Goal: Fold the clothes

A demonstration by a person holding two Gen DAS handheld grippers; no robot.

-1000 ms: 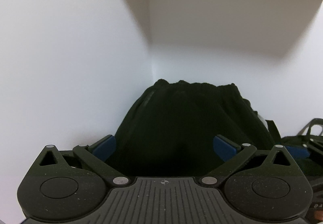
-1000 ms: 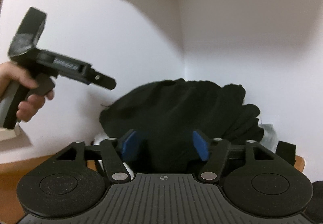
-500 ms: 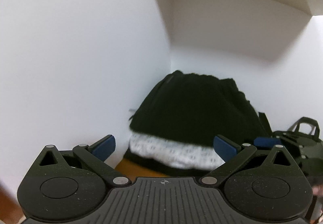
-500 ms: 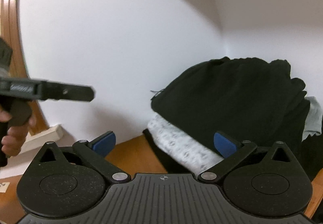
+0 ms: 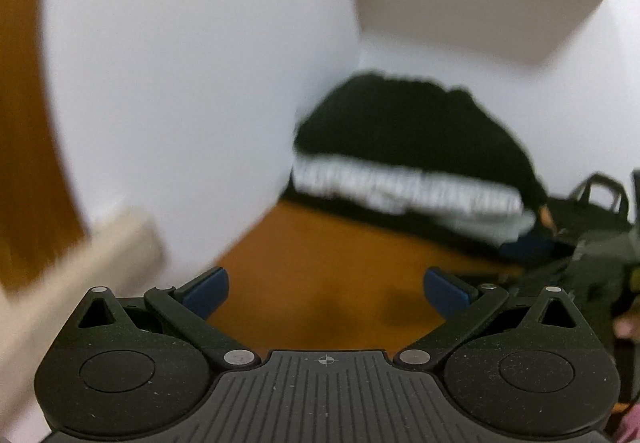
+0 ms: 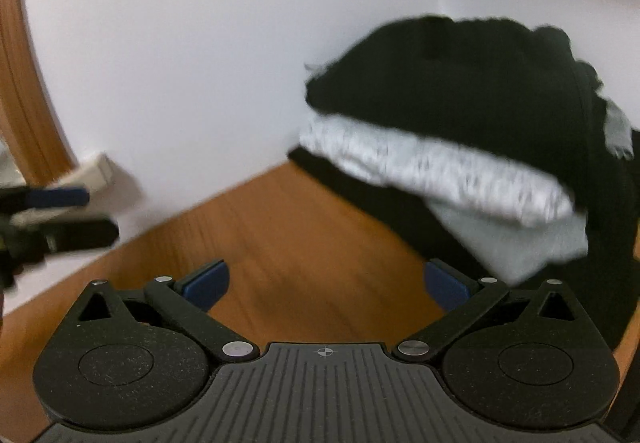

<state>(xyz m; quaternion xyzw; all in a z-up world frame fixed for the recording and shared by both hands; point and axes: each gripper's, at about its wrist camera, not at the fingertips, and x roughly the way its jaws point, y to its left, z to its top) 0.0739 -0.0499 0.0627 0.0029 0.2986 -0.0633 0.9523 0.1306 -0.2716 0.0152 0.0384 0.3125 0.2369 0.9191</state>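
Hovering over wooden bench (image 6: 280,235), left gripper (image 5: 326,285) released, grasping nothing | right gripper (image 6: 326,283) likewise spread wide, nothing held | clothes pile (image 6: 460,115) at bench's far corner against white wall (image 6: 200,43): black garment (image 5: 408,123) atop white patterned garment (image 6: 432,163) | no container identifiable; views blurred

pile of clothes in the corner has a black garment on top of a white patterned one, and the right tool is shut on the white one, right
Not quite. The right tool is open and holds nothing, as the right wrist view shows. The black garment does lie on top of the white patterned one.
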